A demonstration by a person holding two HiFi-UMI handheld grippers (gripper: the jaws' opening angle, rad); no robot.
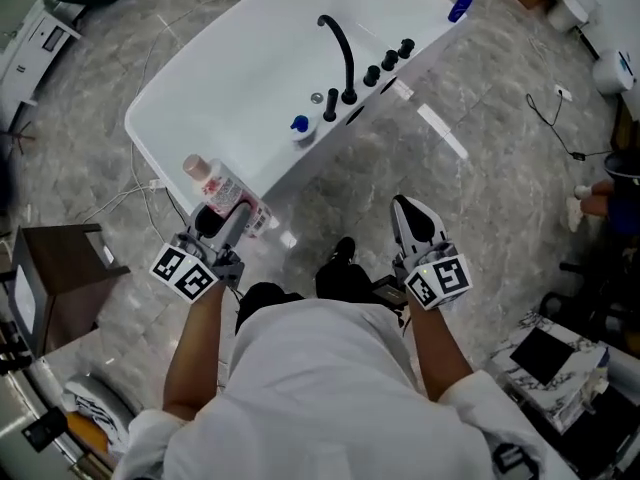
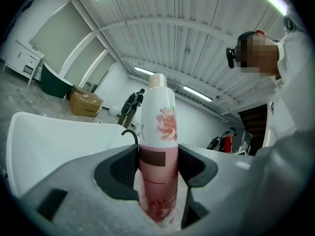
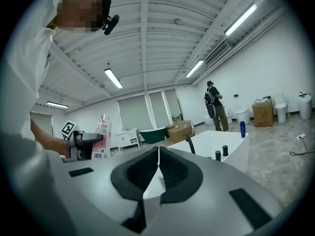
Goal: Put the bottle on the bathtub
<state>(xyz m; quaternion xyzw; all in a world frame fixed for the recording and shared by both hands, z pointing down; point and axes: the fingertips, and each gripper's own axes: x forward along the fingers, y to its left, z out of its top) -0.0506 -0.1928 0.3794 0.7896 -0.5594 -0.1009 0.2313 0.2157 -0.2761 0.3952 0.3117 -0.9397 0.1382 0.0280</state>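
Note:
A white and pink bottle (image 1: 222, 189) with a flower print and a pale cap stands upright between the jaws of my left gripper (image 1: 228, 222), which is shut on its lower half. In the left gripper view the bottle (image 2: 157, 151) fills the middle, with the white bathtub (image 2: 54, 141) behind it. The bathtub (image 1: 215, 78) lies ahead in the head view, and the bottle hangs beside its near rim. My right gripper (image 1: 412, 224) is shut and holds nothing, lower right of the tub. The right gripper view shows its jaws (image 3: 157, 173) pressed together and the held bottle (image 3: 102, 136) at the left.
A black curved faucet (image 1: 340, 53) and black knobs (image 1: 388, 60) sit on the tub's right rim. A blue bottle (image 1: 459, 7) stands on the far corner and a blue cap (image 1: 300, 124) near the faucet. A dark stool (image 1: 60, 273) is at the left, cables lie on the marble floor.

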